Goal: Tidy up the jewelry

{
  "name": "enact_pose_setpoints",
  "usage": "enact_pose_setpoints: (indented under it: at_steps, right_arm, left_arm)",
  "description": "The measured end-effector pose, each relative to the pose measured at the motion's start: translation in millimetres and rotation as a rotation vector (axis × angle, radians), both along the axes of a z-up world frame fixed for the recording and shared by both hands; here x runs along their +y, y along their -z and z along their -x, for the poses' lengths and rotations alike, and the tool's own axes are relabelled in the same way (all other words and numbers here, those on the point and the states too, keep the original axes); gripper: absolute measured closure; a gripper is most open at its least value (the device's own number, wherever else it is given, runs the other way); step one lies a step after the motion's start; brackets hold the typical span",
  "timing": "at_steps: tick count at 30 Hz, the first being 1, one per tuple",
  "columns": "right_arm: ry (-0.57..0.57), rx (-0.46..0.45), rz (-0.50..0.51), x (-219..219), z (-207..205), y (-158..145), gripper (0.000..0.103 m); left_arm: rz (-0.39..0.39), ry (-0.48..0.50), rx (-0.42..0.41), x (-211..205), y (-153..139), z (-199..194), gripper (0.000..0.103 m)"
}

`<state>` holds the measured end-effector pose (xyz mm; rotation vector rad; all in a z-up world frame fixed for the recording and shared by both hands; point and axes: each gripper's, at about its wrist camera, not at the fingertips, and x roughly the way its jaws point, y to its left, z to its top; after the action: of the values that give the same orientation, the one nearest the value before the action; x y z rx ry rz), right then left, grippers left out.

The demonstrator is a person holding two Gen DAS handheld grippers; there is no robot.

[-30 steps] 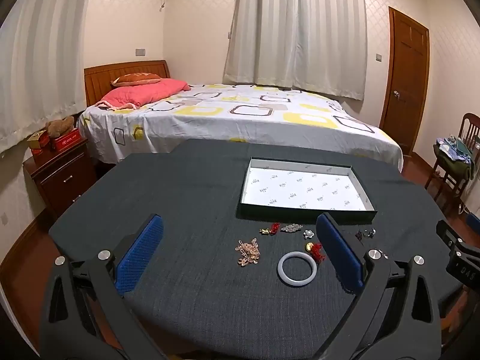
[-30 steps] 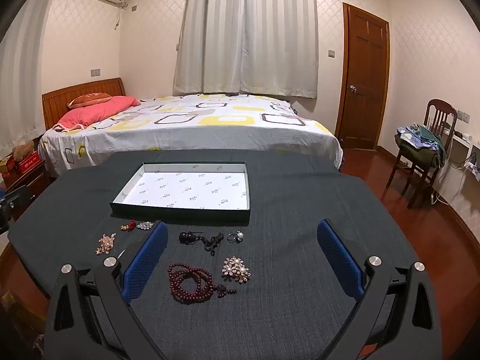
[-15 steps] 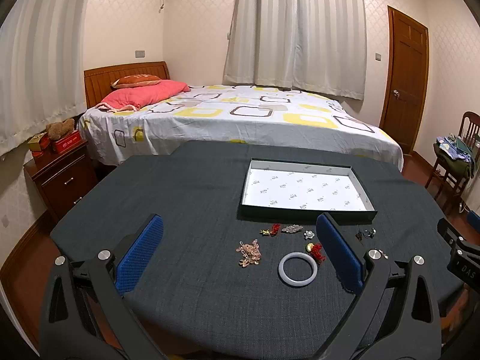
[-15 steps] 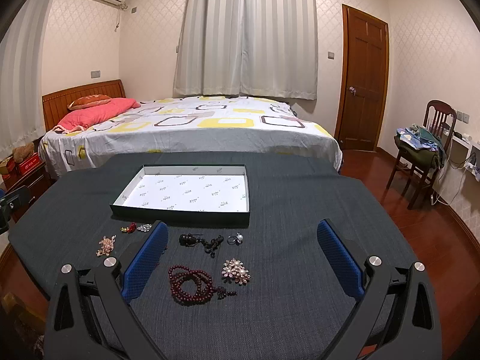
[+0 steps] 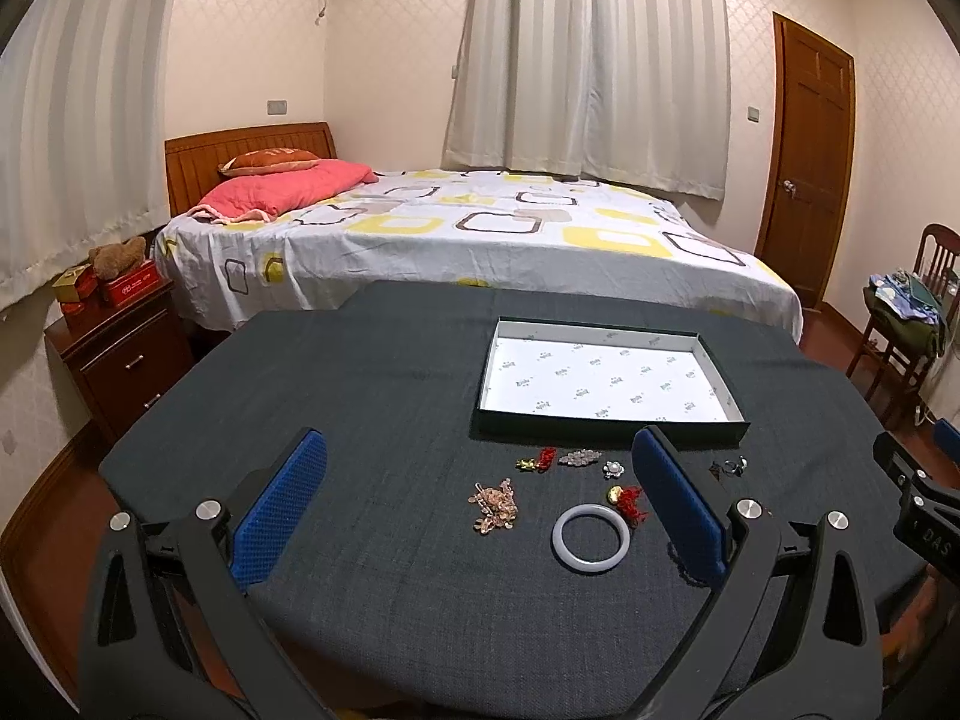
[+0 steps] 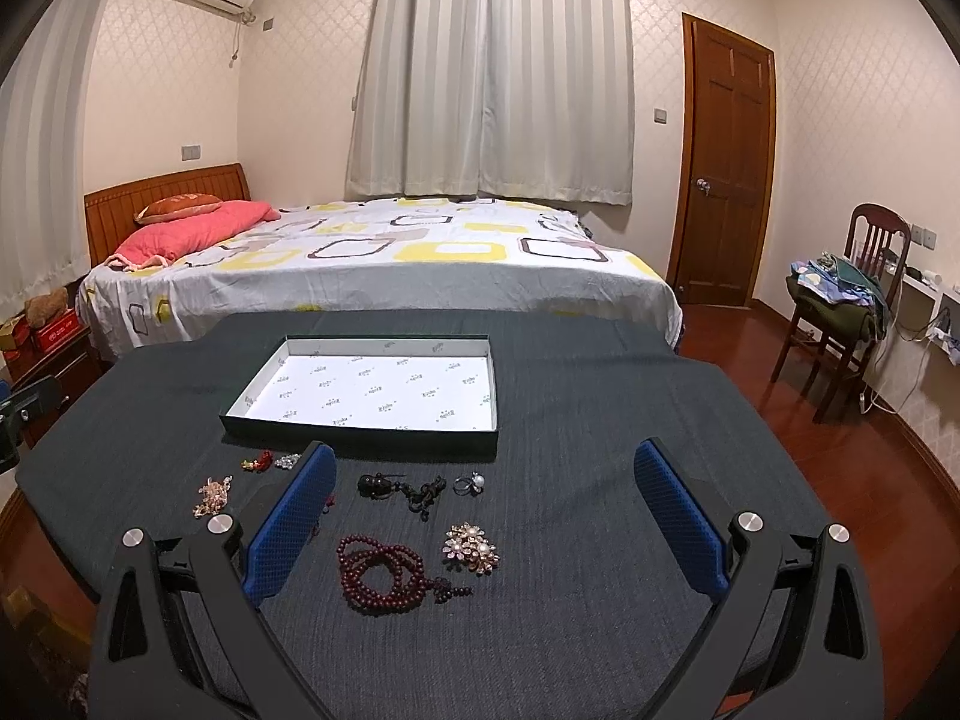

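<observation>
Loose jewelry sits before the empty white-lined shallow box (image 6: 384, 387) on the bench, both my grippers' fingers spread apart, holding nothing.

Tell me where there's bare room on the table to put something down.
Bare cloth lies left of the box and right of the brooch. The box floor is bare too. It's crowded along the box's near wall, around the bangle and beads.
</observation>
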<state>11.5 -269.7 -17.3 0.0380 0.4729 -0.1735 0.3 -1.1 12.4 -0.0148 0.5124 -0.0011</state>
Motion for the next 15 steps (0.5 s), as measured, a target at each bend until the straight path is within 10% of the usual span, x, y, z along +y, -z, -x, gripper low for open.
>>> enact_pose_setpoints:
  at_steps: [15]
  right_arm:
    - [0.0, -0.002, 0.002, 0.9, -0.1, 1.7, 0.006]
  left_arm:
    - [0.004, -0.001, 0.005, -0.4, 3.1, 0.8, 0.004]
